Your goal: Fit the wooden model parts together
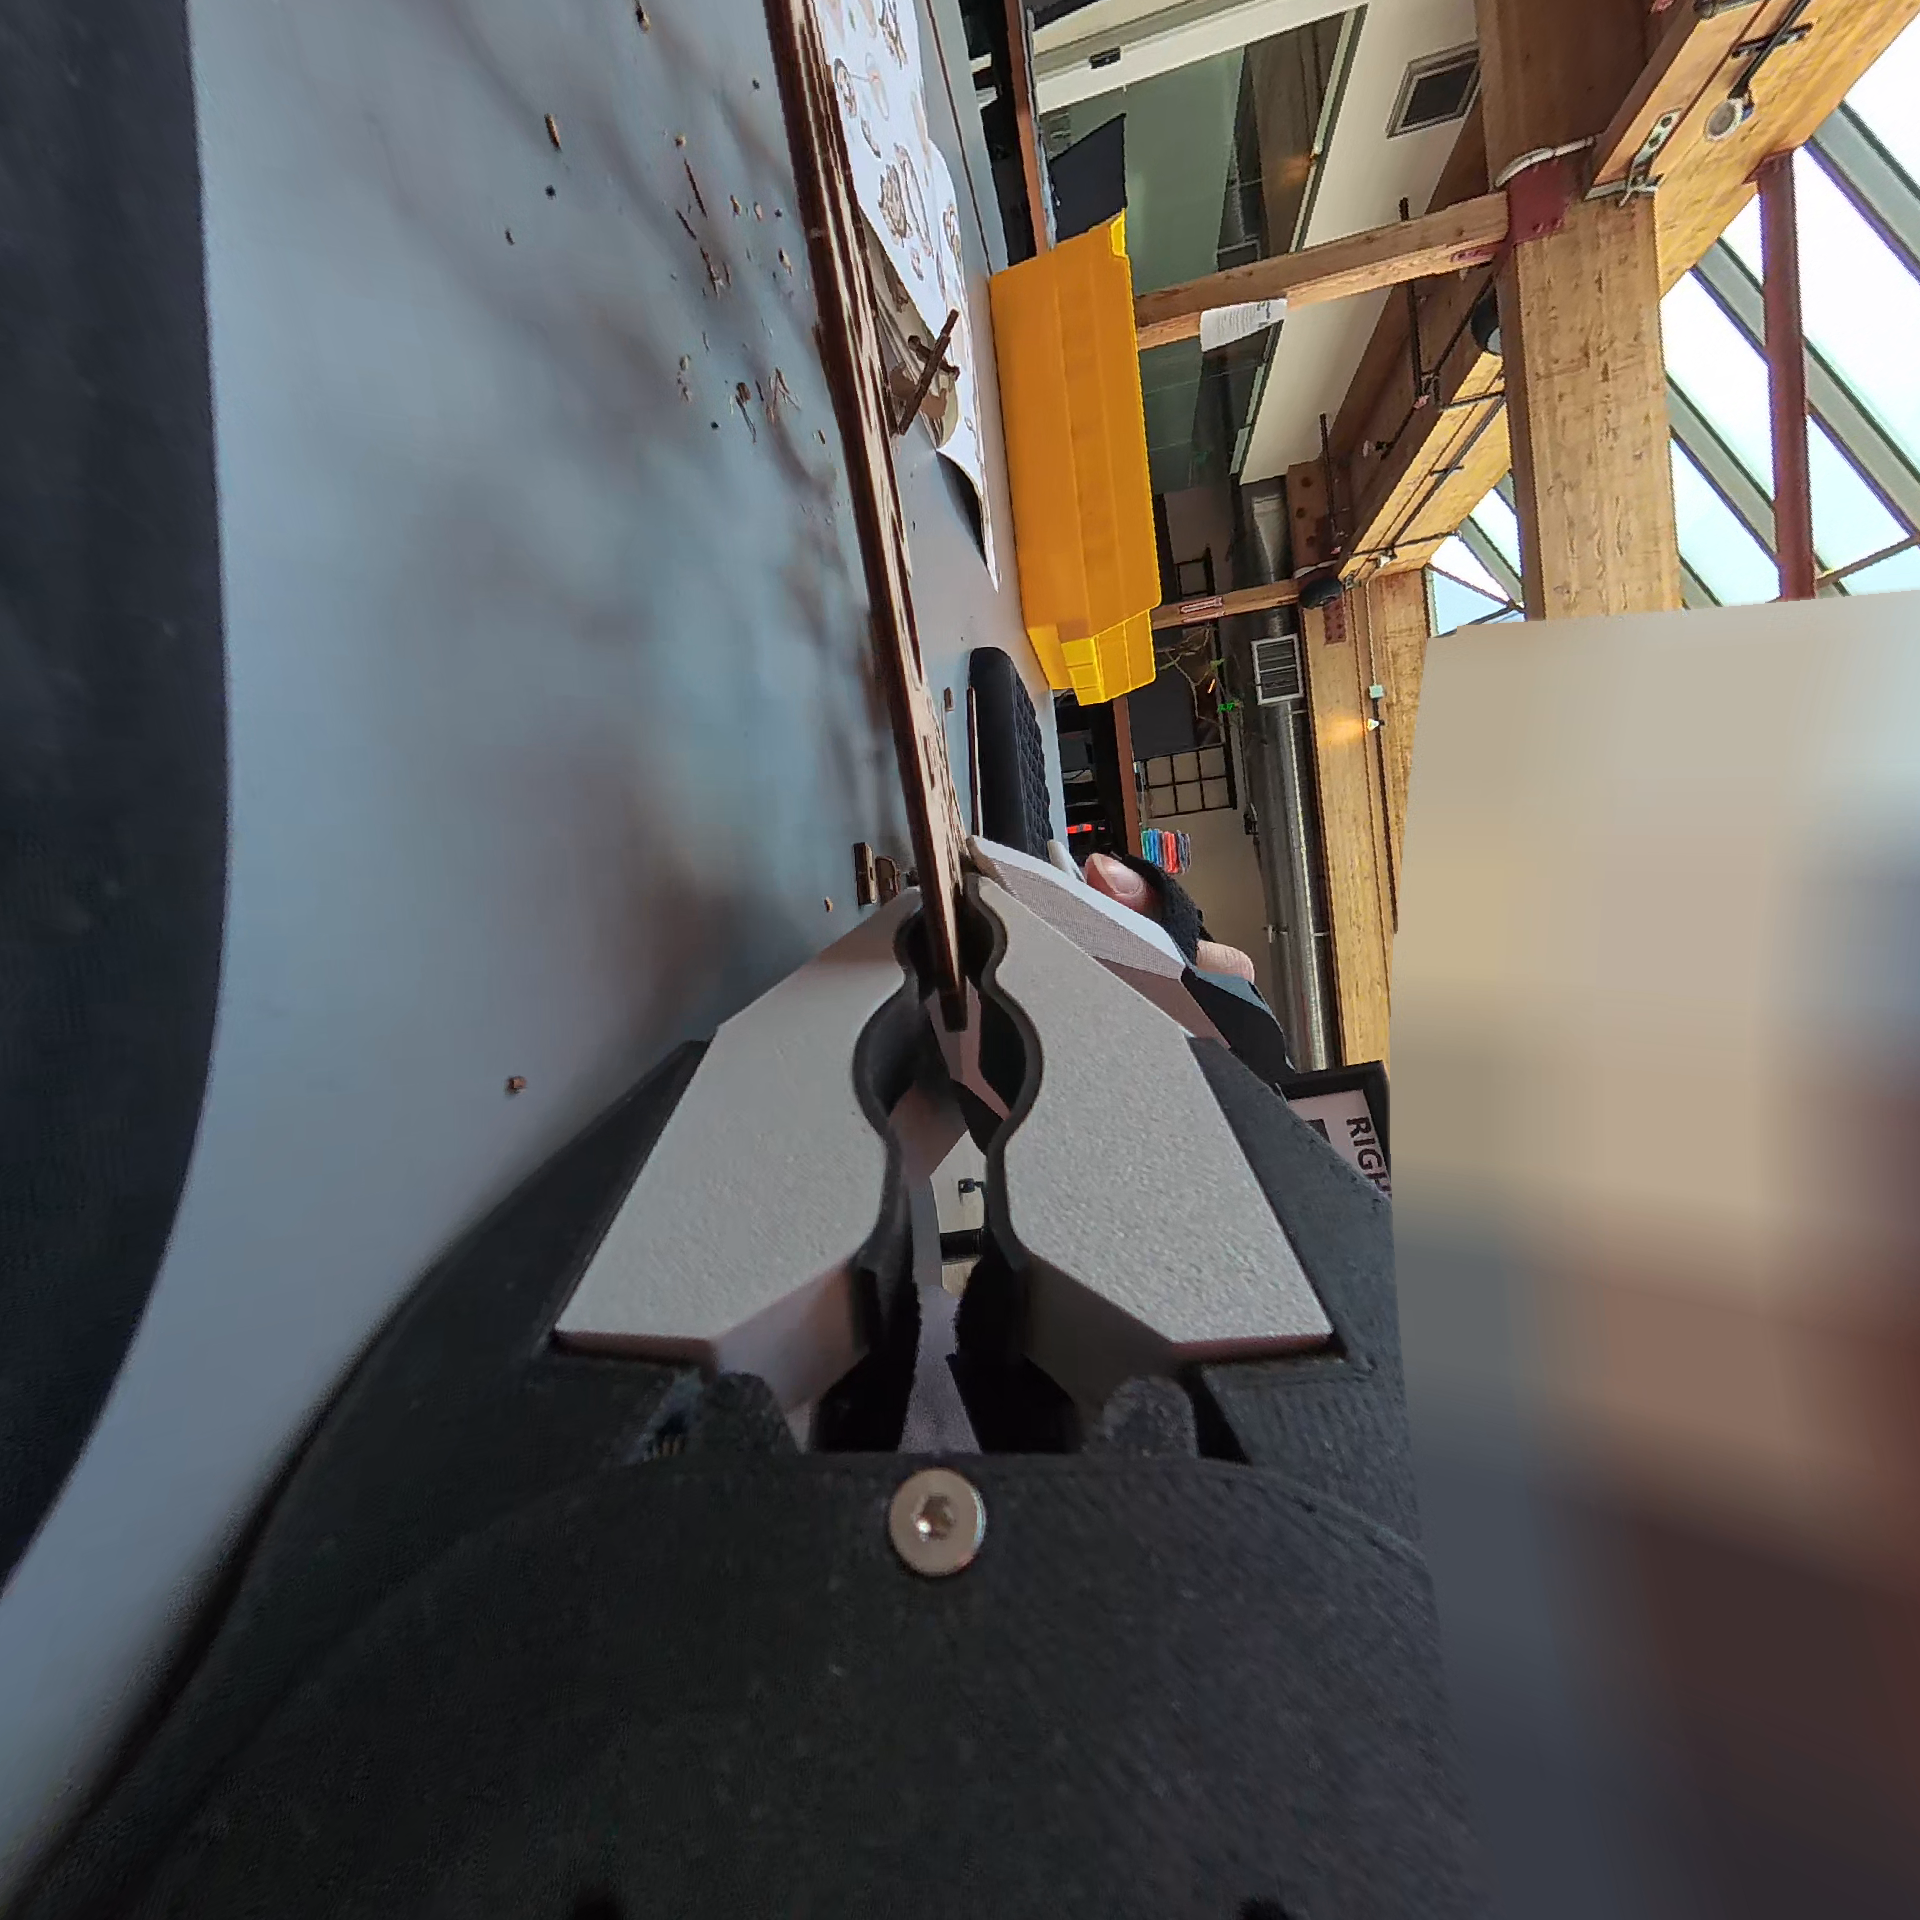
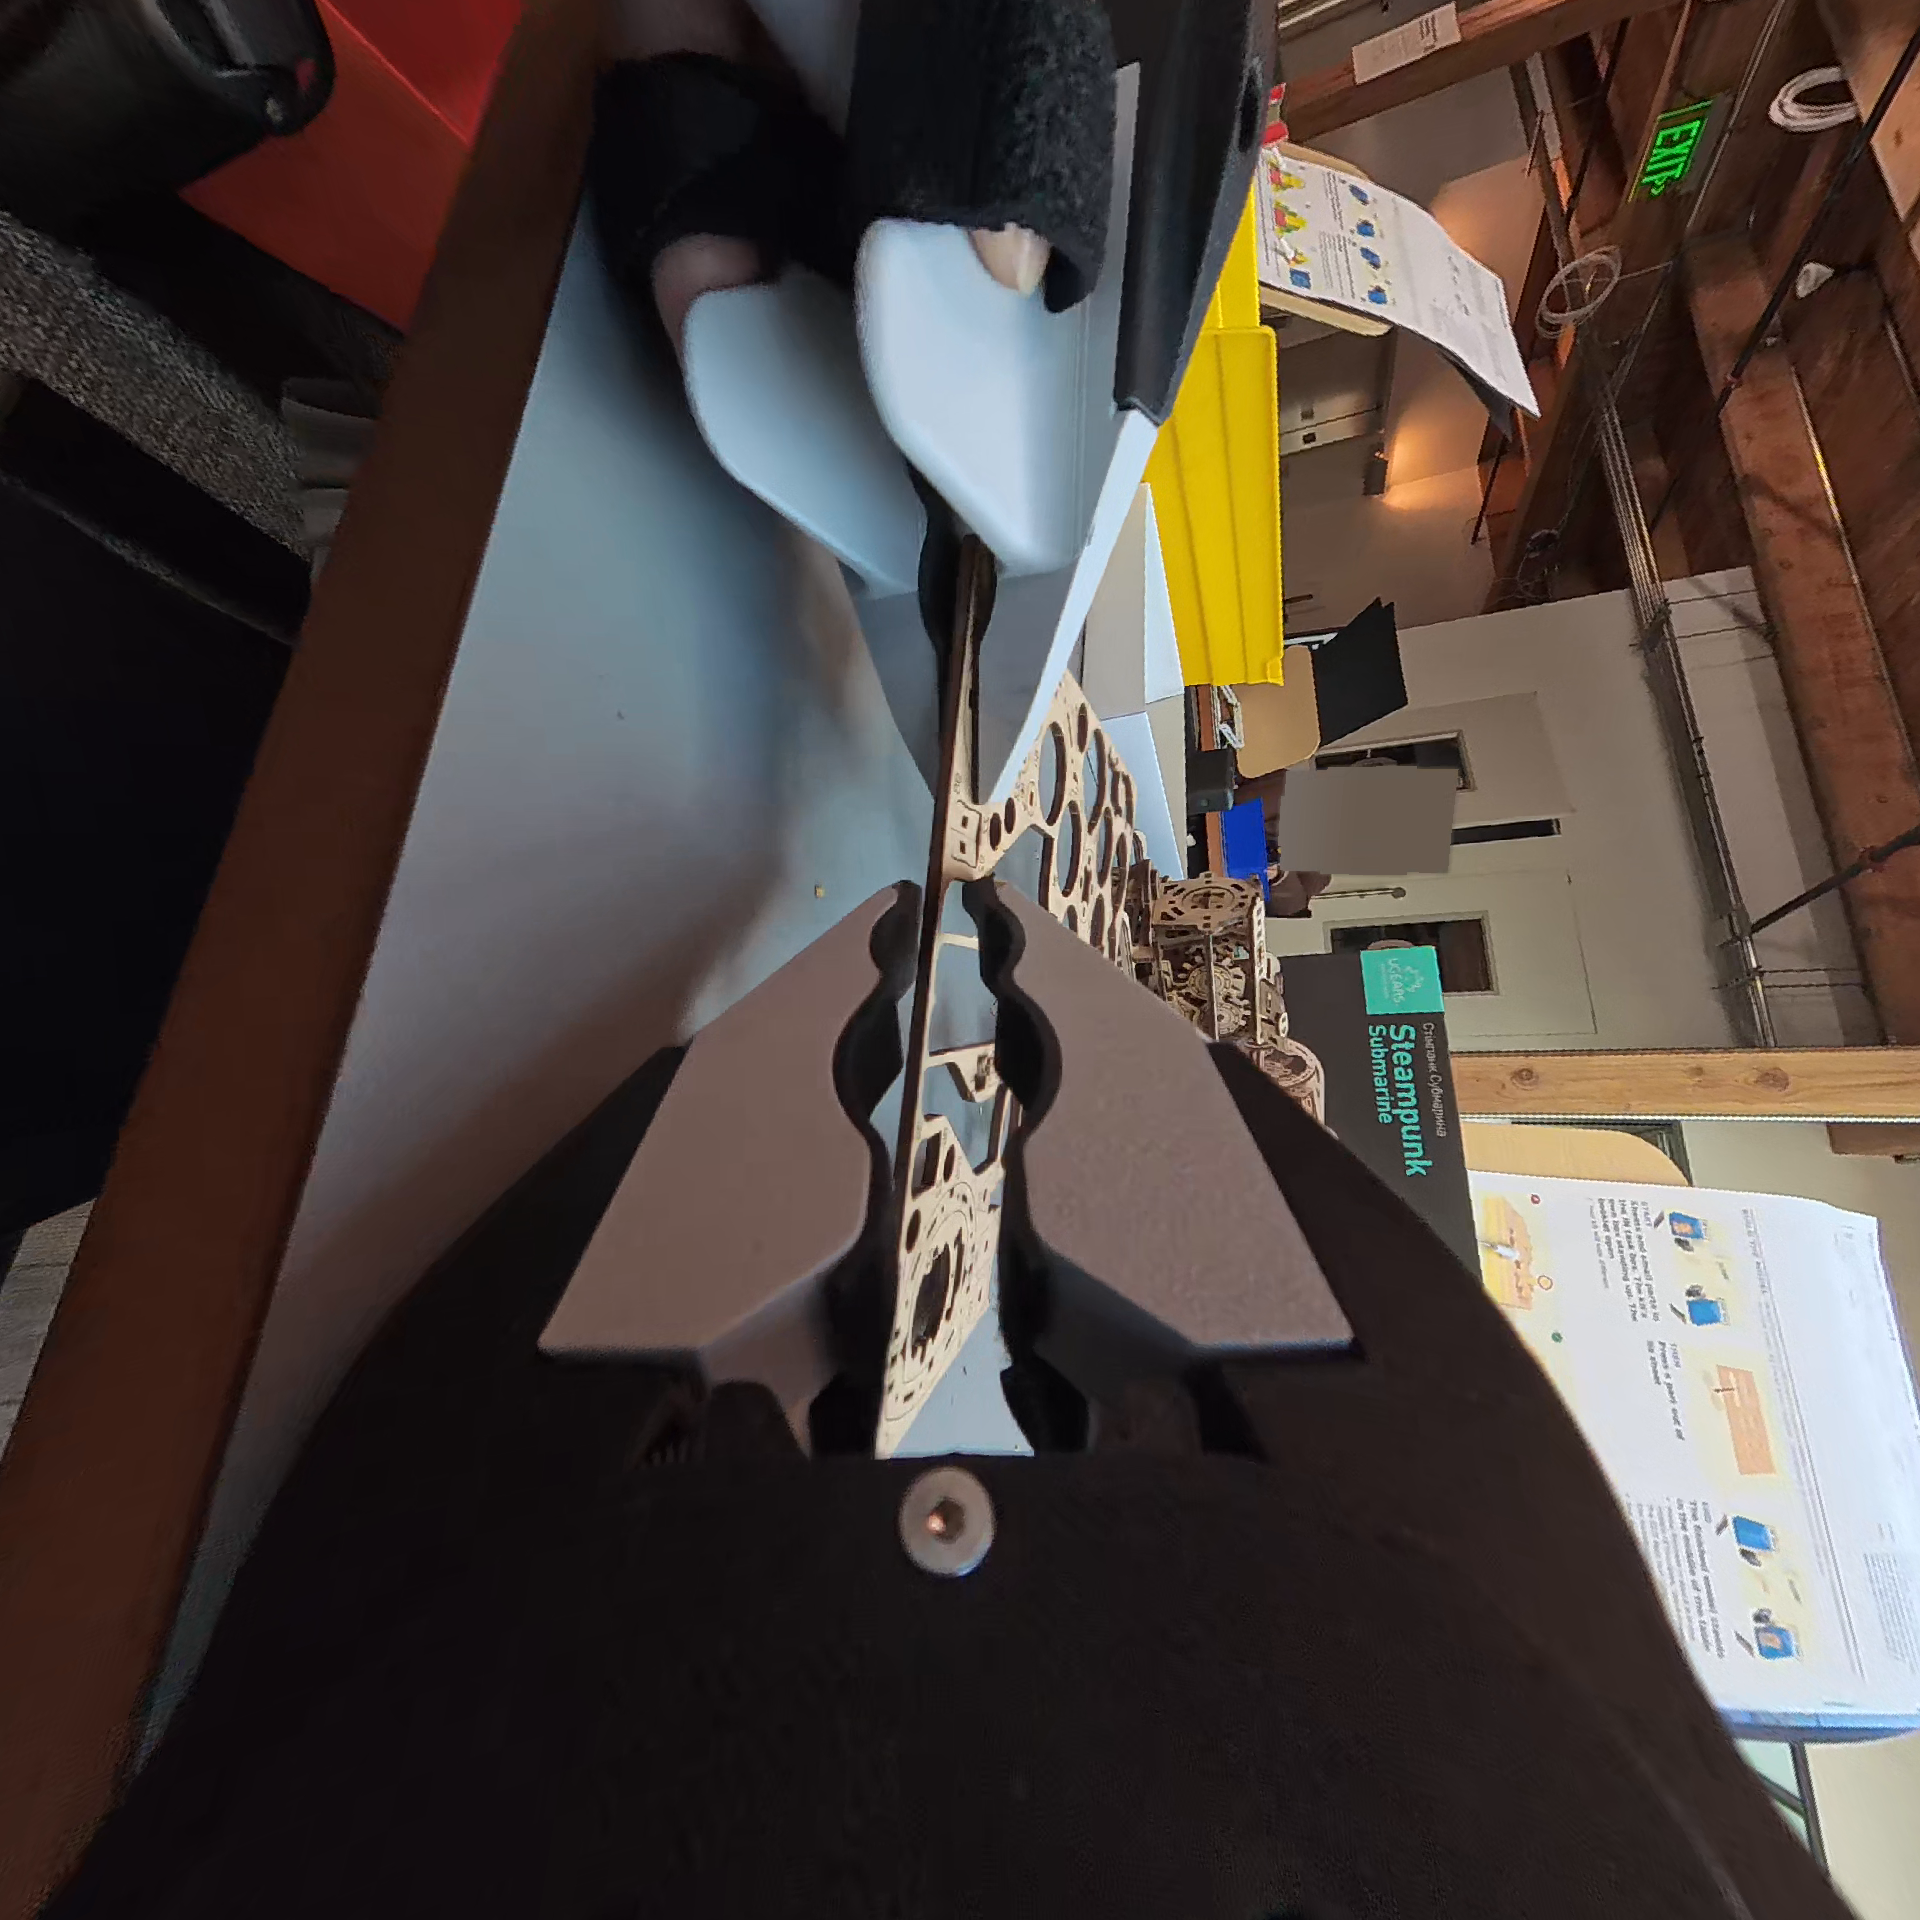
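A thin laser-cut wooden sheet [image 1: 883, 520] stands on edge above the grey table [image 1: 468, 623]. In the left wrist view my left gripper [image 1: 943, 914] is shut on the sheet's near end. In the right wrist view the same sheet [image 2: 930, 1039] runs between the fingers of my right gripper [image 2: 940, 896], which is shut on it. My left gripper [image 2: 961, 540] shows farther off there, clamped on the sheet's far end, with a gloved hand behind it. The right gripper's fingers [image 1: 1039, 894] show just beyond the sheet in the left wrist view.
A second wooden sheet with round cut-outs [image 2: 1081, 800] and a part-built wooden model [image 2: 1195, 956] lie beyond. A black box [image 2: 1371, 1091], instruction pages [image 2: 1714, 1455] and a yellow bin [image 2: 1216, 499] stand to the right. Wood crumbs [image 1: 727, 260] dot the table. The table's brown edge [image 2: 364, 727] runs on the left. Both grippers' tips are close together, under 4 cm apart.
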Demonstrator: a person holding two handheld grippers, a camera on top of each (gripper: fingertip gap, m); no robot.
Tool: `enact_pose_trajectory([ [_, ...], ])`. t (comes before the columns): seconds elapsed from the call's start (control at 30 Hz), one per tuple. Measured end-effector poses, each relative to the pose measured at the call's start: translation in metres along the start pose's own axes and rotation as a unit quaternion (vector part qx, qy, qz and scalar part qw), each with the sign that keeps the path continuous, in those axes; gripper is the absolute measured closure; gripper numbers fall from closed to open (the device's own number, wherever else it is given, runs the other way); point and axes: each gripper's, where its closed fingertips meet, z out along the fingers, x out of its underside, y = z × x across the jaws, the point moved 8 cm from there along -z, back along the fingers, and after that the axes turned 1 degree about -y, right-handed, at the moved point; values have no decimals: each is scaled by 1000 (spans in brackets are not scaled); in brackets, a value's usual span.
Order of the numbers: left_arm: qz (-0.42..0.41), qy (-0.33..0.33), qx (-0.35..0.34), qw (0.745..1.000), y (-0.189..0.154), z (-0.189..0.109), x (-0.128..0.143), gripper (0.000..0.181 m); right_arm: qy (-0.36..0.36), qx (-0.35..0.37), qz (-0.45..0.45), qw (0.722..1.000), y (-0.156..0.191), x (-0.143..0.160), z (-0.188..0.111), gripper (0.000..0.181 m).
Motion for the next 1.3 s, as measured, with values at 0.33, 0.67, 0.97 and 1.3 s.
enact_pose_trajectory([
  [0.33,15,12,-4,1000,0,2,1,180,-61,-29,-3,998,1,-4,-2,162],
  [0.67,38,17,-22,999,2,3,3,181,-59,-39,11,997,3,-2,1,171],
  [0.97,59,8,-59,997,4,4,4,180,-26,-59,-2,998,8,-5,6,173],
  [1.3,18,-11,14,1000,-1,3,2,179,-53,-41,65,996,-8,-2,0,175],
])
